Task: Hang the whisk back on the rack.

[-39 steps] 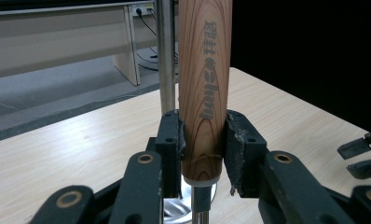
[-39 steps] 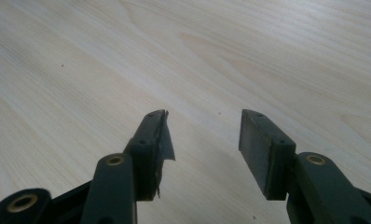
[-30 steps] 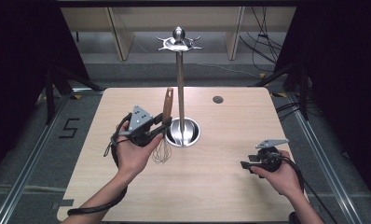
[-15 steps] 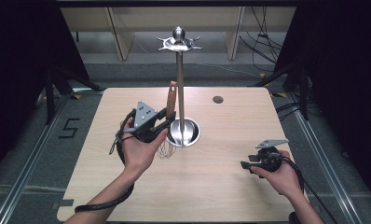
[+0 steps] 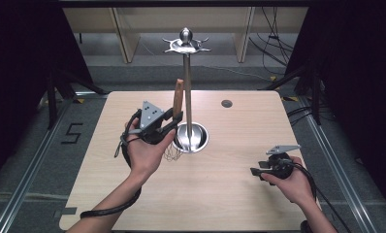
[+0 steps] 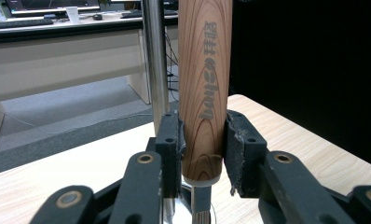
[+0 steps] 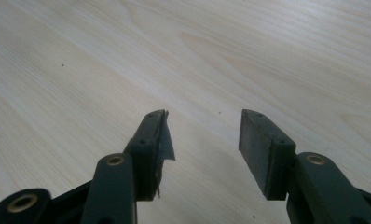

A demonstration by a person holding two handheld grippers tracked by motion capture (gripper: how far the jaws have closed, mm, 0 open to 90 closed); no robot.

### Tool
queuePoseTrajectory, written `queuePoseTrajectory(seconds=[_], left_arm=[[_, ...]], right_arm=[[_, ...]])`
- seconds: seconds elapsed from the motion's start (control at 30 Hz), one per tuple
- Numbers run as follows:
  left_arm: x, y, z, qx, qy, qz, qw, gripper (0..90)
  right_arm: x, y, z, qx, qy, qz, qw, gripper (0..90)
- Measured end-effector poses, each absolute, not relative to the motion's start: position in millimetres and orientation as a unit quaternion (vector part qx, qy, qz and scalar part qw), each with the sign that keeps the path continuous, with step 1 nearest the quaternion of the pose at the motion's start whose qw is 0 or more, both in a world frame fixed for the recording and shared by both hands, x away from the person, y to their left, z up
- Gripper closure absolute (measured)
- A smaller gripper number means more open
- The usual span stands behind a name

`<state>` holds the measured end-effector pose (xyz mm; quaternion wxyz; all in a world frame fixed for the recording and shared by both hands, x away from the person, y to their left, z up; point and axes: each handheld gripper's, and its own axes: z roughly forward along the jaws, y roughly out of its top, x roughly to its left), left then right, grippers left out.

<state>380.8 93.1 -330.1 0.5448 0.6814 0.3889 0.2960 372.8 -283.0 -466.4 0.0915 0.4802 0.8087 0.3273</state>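
A whisk with a wooden handle (image 5: 178,98) (image 6: 205,88) stands upright in my left gripper (image 5: 174,120) (image 6: 203,142), whose jaws are shut on the handle's lower end. Its wire loops (image 5: 171,153) hang below my hand, just above the table. Right beside it rises the steel pole of a utensil stand (image 5: 187,92) (image 6: 155,60) with a round base (image 5: 196,138) and hook arms at the top (image 5: 186,44). My right gripper (image 5: 253,171) (image 7: 203,135) rests low over the table at the right, open, with nothing between its fingers.
The light wooden table (image 5: 230,204) has a small dark round hole (image 5: 226,103) near its far edge. Dark floor and metal rails surround it. Shelving and cables lie beyond the far side.
My left hand has carried the whisk a little to the right, closer to the stand's pole. The right hand has stayed put.
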Motion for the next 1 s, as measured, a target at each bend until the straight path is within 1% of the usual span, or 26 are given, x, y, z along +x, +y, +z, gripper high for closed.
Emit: queuePoseTrajectory(seconds=[0.67,0.77,0.8,0.83,0.97,1.0], left_arm=[[383.0,87.7,-321.6,0.673,0.386,0.305,0.551,68.2],[382.9,86.4,-321.3,0.671,0.392,0.299,0.555,68.2],[382.8,86.2,-321.1,0.670,0.392,0.300,0.555,68.2],[382.8,86.1,-321.0,0.670,0.393,0.300,0.554,68.2],[383.6,86.3,-320.2,0.669,0.394,0.304,0.553,68.2],[383.7,86.5,-319.9,0.668,0.395,0.303,0.553,68.2]], right_arm=[[372.9,-283.2,-466.6,0.480,0.809,0.327,0.091,51.9],[372.8,-283.4,-465.7,0.479,0.810,0.326,0.089,52.0],[373.8,-284.2,-468.0,0.470,0.813,0.328,0.103,52.0],[373.3,-283.9,-467.4,0.473,0.811,0.329,0.097,52.0],[373.5,-284.3,-467.5,0.471,0.813,0.327,0.100,52.1],[373.0,-283.4,-466.6,0.478,0.809,0.328,0.092,52.1]])
